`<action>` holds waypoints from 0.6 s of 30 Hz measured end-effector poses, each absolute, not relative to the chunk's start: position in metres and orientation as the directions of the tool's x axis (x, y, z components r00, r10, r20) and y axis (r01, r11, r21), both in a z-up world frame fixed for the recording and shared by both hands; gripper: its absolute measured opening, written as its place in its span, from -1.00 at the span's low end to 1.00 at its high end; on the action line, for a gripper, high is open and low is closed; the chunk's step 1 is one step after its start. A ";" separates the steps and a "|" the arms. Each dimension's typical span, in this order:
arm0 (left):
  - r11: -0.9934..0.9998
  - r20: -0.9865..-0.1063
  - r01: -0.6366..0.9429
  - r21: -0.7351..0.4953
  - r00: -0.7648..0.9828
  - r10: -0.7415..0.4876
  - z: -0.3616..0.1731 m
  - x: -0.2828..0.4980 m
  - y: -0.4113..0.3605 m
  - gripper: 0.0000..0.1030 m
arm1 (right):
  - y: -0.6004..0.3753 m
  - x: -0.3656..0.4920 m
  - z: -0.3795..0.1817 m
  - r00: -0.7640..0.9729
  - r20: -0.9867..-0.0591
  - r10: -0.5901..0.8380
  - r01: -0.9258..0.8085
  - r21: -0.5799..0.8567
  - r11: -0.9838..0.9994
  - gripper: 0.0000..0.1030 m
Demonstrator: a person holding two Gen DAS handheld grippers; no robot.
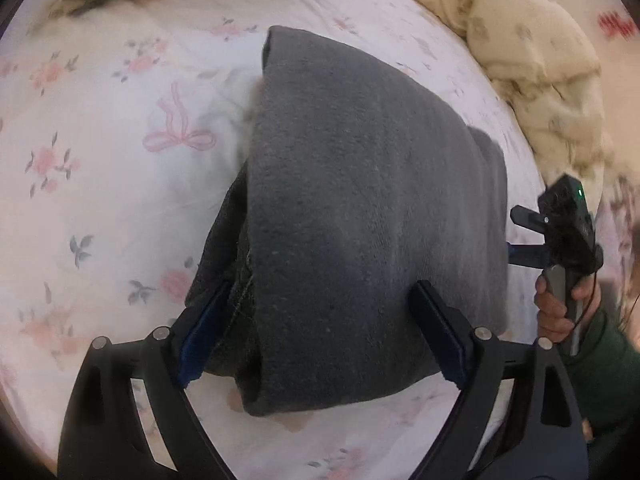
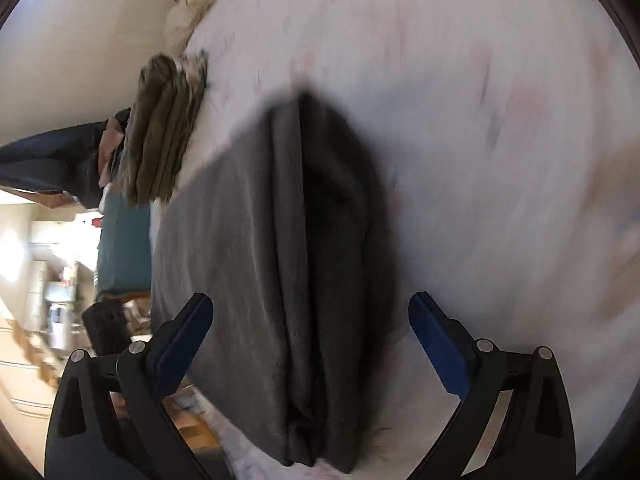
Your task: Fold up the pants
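The folded grey pants lie on the flowered bed sheet, straight ahead of and between the fingers of both tongs. The left tongs stand apart, straddling the bundle's near end; the right tongs are likewise spread wide, gripping nothing

1. We find no text, brand or number that we can read in either view.
2. We see a blurred red mark on the pale wall at the upper right of the left wrist view; its characters are illegible.
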State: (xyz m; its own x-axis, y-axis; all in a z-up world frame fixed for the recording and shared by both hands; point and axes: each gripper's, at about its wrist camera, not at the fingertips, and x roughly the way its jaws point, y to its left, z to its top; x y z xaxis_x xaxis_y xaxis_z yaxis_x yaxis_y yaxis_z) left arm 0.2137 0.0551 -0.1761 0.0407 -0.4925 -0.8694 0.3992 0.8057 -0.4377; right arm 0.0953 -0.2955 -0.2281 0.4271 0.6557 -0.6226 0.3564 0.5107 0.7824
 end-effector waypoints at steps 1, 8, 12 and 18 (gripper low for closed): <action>0.799 -0.862 0.391 -0.456 0.031 -0.506 -0.179 0.215 0.057 0.72 | -0.290 0.094 -0.230 0.431 -0.611 0.664 0.348 0.791 0.503 0.95; 0.772 -0.871 0.454 -0.445 -0.018 -0.492 -0.181 0.216 0.035 0.11 | -0.258 0.108 -0.218 0.457 -0.653 0.603 0.235 0.743 0.627 -0.27; 0.751 -0.874 0.528 -0.396 0.035 -0.485 -0.149 0.197 0.023 -0.39 | -0.249 0.114 -0.185 0.461 -0.681 0.570 0.123 0.685 0.718 -0.52; 0.777 -0.866 0.470 -0.419 0.050 -0.498 -0.098 0.157 0.028 -0.44 | -0.254 0.136 -0.126 0.395 -0.671 0.627 -0.073 0.658 0.750 -0.54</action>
State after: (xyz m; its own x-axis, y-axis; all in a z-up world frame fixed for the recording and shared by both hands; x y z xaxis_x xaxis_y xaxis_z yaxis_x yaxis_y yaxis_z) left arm 0.1566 0.0276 -0.0983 0.0502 -0.4976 -0.8660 0.4703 0.7767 -0.4191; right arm 0.1363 -0.2544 -0.1265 0.3947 0.6274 -0.6712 -0.0735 0.7497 0.6576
